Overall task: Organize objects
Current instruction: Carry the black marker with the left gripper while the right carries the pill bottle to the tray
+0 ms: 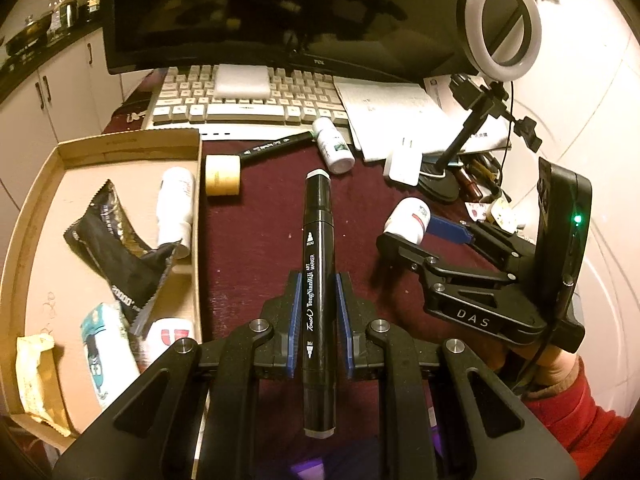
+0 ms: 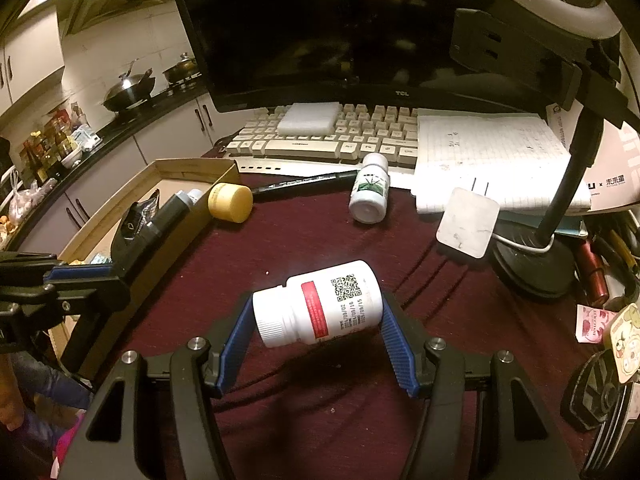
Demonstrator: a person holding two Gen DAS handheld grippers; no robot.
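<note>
My left gripper (image 1: 319,300) fingers pinch the black marker (image 1: 318,264) mid-barrel, lifted over the desk (image 1: 260,240) beside the cardboard tray (image 1: 120,140). It looks light, stiff and smooth, so it could swivel; a mid-barrel hold balances it. My right gripper (image 2: 318,316) fingers clamp the white pill bottle (image 2: 316,308) end to end, cap to base. Light, hard plastic, likely slick.

Beyond the claws, a maroon-clothed table (image 2: 280,240) backs onto a dark TCL monitor (image 2: 340,20) with a beige keyboard (image 2: 360,136) beneath it, a ring light (image 1: 502,24) stands to the right, and to the left white kitchen cabinets (image 2: 172,132) under a black counter (image 2: 120,120) carry woks (image 2: 128,88) in warm, dim light.
</note>
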